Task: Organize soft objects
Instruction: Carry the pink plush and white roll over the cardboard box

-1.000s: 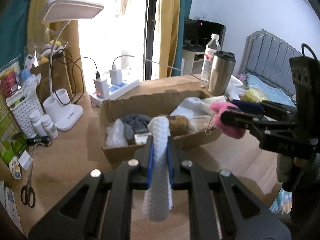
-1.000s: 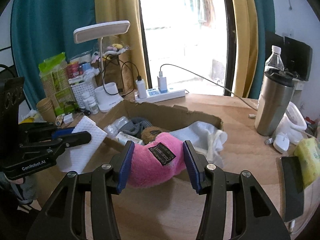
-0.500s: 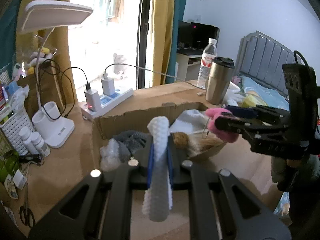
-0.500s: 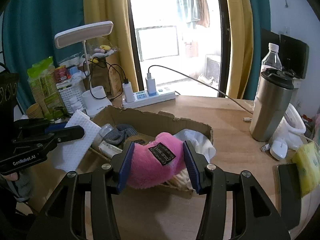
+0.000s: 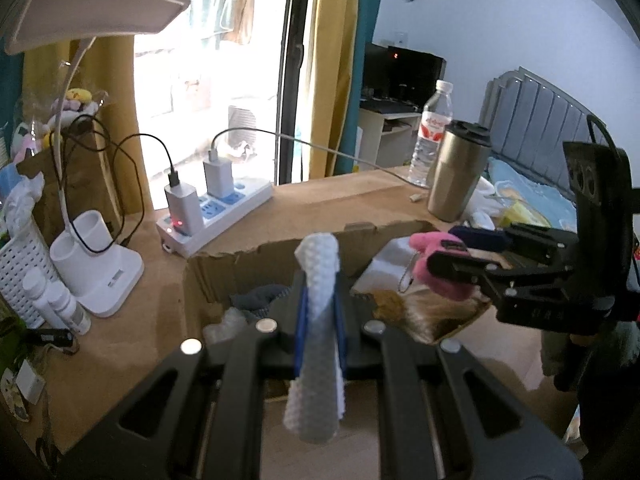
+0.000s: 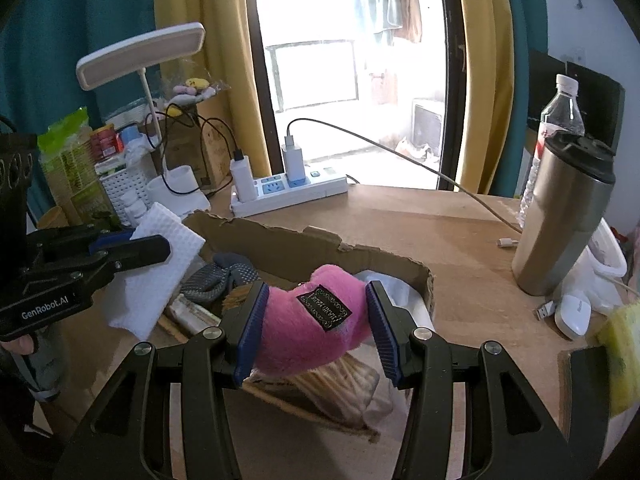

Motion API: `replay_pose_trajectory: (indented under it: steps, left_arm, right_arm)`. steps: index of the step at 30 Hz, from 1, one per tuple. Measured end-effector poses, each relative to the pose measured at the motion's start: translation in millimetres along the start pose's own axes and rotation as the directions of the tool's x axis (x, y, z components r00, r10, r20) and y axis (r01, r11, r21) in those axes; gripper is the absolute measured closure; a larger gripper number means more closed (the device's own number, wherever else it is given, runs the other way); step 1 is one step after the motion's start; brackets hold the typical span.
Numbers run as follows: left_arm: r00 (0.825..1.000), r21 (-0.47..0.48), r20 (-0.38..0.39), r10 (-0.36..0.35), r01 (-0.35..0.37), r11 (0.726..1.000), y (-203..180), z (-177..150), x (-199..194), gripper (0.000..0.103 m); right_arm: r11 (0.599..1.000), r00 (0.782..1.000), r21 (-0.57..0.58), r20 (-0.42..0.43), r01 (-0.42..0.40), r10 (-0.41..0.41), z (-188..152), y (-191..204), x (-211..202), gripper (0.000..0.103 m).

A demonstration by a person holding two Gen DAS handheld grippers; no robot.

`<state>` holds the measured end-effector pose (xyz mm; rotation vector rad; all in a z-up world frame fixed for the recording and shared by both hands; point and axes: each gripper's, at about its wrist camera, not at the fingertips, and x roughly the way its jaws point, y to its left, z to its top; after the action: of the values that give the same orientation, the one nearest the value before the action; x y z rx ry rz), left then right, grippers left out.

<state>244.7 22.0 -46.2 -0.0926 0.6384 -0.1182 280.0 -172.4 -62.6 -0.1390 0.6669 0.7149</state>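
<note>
My left gripper (image 5: 319, 312) is shut on a white textured sponge cloth (image 5: 318, 340), held edge-on above the near wall of a cardboard box (image 5: 256, 260). The cloth shows flat in the right wrist view (image 6: 160, 276). My right gripper (image 6: 314, 320) is shut on a pink plush toy (image 6: 312, 328) with a black label, held over the box's (image 6: 280, 236) right half. The plush and right gripper also show in the left wrist view (image 5: 436, 272). Inside the box lie a grey glove (image 6: 224, 276), a white cloth (image 6: 400, 300) and a bag of wooden sticks (image 6: 340, 380).
A steel tumbler (image 6: 560, 220), water bottle (image 6: 556, 120), white mouse (image 6: 572, 312) and yellow sponge (image 6: 620, 344) stand right of the box. A power strip (image 6: 288, 192) with chargers and a white desk lamp (image 6: 176, 184) stand behind it. A white basket (image 5: 20, 264) is at left.
Both grippers have moved forward and closer over the box, each still holding its object. The box now fills more of both views.
</note>
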Motion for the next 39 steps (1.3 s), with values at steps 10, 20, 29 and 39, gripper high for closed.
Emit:
replay_pose_trajectory:
  steps: [10, 20, 29, 39]
  left_arm:
    - [1.0, -0.043, -0.018, 0.006, -0.007, 0.999, 14, 2, 27, 0.091]
    - [0.999, -0.058, -0.049, 0.0, -0.003, 0.998, 18, 0, 52, 0.091]
    - [0.994, -0.069, -0.113, 0.012, -0.02, 0.997, 23, -9, 75, 0.091]
    - [0.989, -0.085, -0.147, 0.009, -0.022, 0.996, 26, -14, 86, 0.088]
  right_arm:
    - [1.0, 1.0, 0.027, -0.025, 0.012, -0.011, 4, -9, 26, 0.05]
    - [0.998, 0.996, 0.024, -0.065, 0.058, -0.057, 4, -14, 48, 0.05]
    - [0.996, 0.991, -0.004, -0.101, 0.087, -0.087, -2, -11, 63, 0.05]
    - [0.994, 0.987, -0.024, -0.114, 0.11, -0.112, -2, -7, 68, 0.049]
